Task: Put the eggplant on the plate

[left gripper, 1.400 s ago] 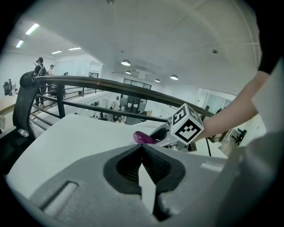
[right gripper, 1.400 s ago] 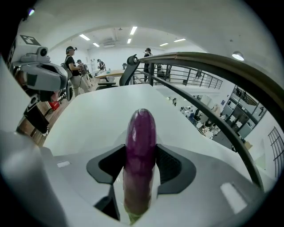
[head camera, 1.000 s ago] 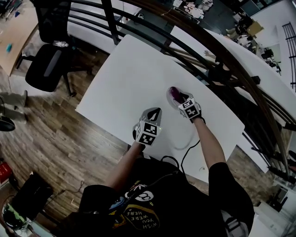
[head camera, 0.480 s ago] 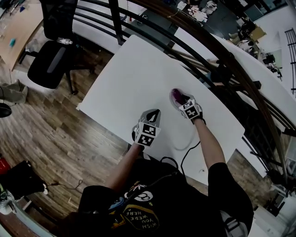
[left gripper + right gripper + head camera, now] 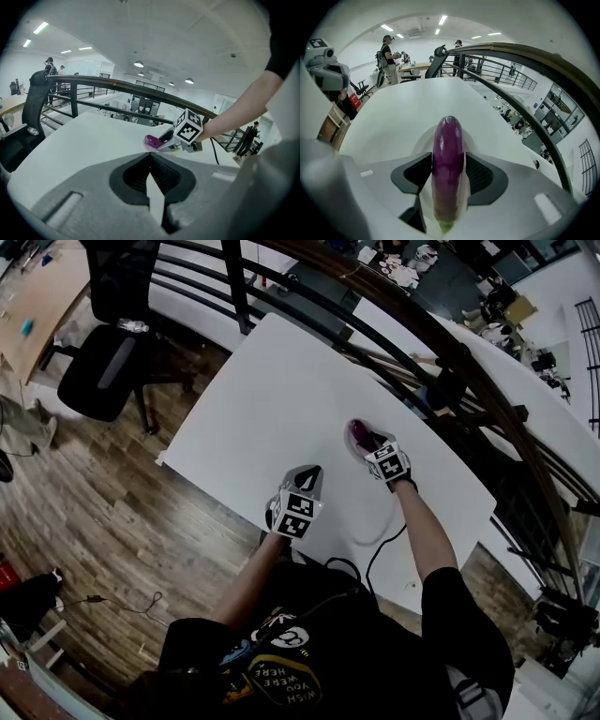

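Observation:
A purple eggplant lies lengthwise between the jaws of my right gripper, which is shut on it. Its tip reaches over a white plate on the white table. In the head view the eggplant shows just beyond the right gripper, over the plate. From the left gripper view the eggplant sticks out of the right gripper. My left gripper hovers near the table's front edge with its jaws together and nothing between them.
The white table has a dark curved railing along its far side. A black office chair stands on the wood floor to the left. A black cable trails from the right gripper.
The head camera shifted a little; both grippers and the eggplant stay almost where they were over the plate.

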The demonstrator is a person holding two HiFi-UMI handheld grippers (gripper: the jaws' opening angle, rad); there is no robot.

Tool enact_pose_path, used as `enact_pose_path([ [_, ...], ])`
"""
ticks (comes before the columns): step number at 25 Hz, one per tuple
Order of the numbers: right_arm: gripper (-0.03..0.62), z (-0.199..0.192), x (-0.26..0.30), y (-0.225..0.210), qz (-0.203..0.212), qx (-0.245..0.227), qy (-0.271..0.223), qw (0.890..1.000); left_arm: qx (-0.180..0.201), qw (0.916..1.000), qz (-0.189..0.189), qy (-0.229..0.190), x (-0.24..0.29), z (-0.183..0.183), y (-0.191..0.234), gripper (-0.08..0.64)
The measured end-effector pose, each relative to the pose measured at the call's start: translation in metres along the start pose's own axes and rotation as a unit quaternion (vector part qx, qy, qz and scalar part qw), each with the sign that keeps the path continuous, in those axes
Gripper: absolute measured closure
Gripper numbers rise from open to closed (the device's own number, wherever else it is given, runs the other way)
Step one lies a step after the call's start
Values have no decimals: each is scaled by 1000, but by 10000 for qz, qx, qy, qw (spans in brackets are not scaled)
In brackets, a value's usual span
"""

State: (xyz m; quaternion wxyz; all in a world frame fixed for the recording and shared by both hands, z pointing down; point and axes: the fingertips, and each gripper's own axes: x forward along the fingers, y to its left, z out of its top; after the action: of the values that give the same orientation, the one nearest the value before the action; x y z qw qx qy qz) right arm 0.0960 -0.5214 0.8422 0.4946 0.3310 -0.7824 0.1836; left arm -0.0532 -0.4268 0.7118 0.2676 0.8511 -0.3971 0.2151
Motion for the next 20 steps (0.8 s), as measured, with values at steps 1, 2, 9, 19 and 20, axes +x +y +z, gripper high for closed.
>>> enact_pose_path([
  [1, 361, 1, -4, -1, -15, 41, -52, 10000, -38, 10000, 7, 33, -2, -3, 1, 554],
  [2, 354, 2, -8, -2, -35, 65, -115, 9999, -72, 10000, 10, 55, -4, -5, 3, 554],
  [9, 412, 18, -63, -4, -438, 503, -966, 9931, 62, 9999, -113, -110, -14, -1, -4, 554],
  [19, 587, -10, -187, 45, -1260, 1841, -2431, 9440, 505, 9967, -511, -373, -41, 19, -57, 554],
  [20, 589, -20, -198, 56, -1278, 1966, -2493, 9396, 526, 9964, -526, -402, -45, 20, -66, 554],
])
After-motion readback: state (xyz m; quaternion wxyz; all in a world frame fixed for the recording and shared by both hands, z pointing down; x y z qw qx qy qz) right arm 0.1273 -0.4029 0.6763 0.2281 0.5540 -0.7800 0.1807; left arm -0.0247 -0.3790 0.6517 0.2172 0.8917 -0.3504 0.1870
